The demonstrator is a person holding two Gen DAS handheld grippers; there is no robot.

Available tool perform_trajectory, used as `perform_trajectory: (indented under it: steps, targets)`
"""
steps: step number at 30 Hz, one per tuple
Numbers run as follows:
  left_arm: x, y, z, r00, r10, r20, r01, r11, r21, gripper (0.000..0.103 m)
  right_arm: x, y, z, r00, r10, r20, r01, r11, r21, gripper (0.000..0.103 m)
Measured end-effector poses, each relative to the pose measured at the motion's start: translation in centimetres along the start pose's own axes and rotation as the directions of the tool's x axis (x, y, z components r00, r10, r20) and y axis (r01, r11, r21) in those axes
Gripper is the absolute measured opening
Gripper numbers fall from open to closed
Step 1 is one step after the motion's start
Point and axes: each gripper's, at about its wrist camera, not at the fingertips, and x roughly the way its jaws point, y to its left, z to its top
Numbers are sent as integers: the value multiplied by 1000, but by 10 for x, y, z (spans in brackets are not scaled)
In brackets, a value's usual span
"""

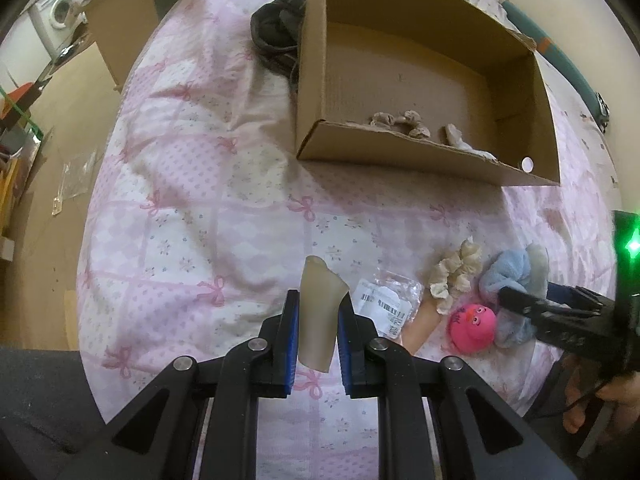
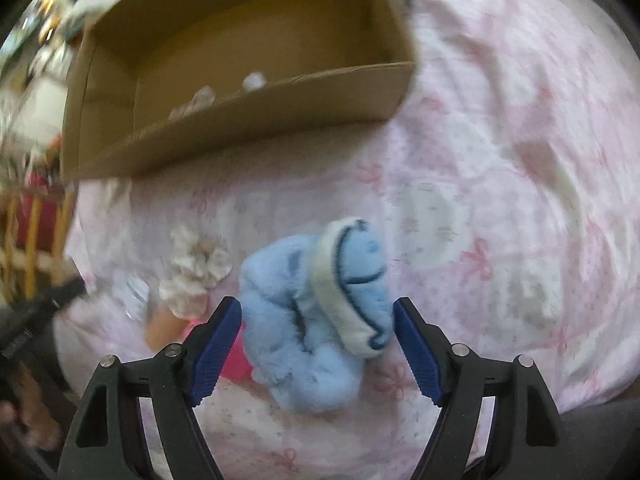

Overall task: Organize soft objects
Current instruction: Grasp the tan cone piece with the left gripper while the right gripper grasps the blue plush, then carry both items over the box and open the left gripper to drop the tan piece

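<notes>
My left gripper point(image 1: 318, 300) is shut on a translucent beige soft piece point(image 1: 320, 312), held above the pink bedspread. My right gripper point(image 2: 318, 308) is open, its jaws on either side of a fluffy blue sock bundle point(image 2: 316, 320) that lies on the bed; it also shows in the left wrist view point(image 1: 514, 276). A cream scrunchie point(image 1: 456, 276) and a pink squishy ball point(image 1: 474, 326) lie beside the bundle. An open cardboard box point(image 1: 400, 148) sits farther back and holds a beige scrunchie point(image 1: 400, 122) and pale soft pieces.
A crinkled plastic bag with a label point(image 1: 390, 300) lies by the scrunchie. Dark clothing point(image 1: 276, 36) is piled left of the box. The bed's left edge drops to a wooden floor point(image 1: 68, 128) with furniture and clutter.
</notes>
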Motion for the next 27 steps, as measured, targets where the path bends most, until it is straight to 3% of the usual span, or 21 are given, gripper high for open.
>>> perform_trajectory:
  steps: [5,6,7,10,13,20,27]
  targets:
    - [1,0,0,1000,7,-1,-7,1000,-2,15,15,7,-1,998,-40,-39,38,999,-31,82]
    - [0,0,0,1000,9,2,-9,1000,-3,15,15,8,-1,999,-42,-34,40,998,-37,78]
    - [0,0,0,1000,11,4,-11,1000,-4,15,14,10,-2,999,-44,-30,42,998,-48,65]
    - [-1,1,0,1000,18,9,-18,1000,-5,15,12,17,-4,999,-46,-19,44,997,-64,44]
    - [0,2,0,1000,25,6,-25,1000,-7,15,6,20,-6,999,-34,9,35,997,-66,32]
    - [-1,4,2,999,37,19,-37,999,-19,16,-38,17,-7,984,49,171,-39,997,-60,29]
    - [-5,3,1,998,56,39,-55,998,-14,15,-43,22,-7,982,92,168,-80,994,-74,29]
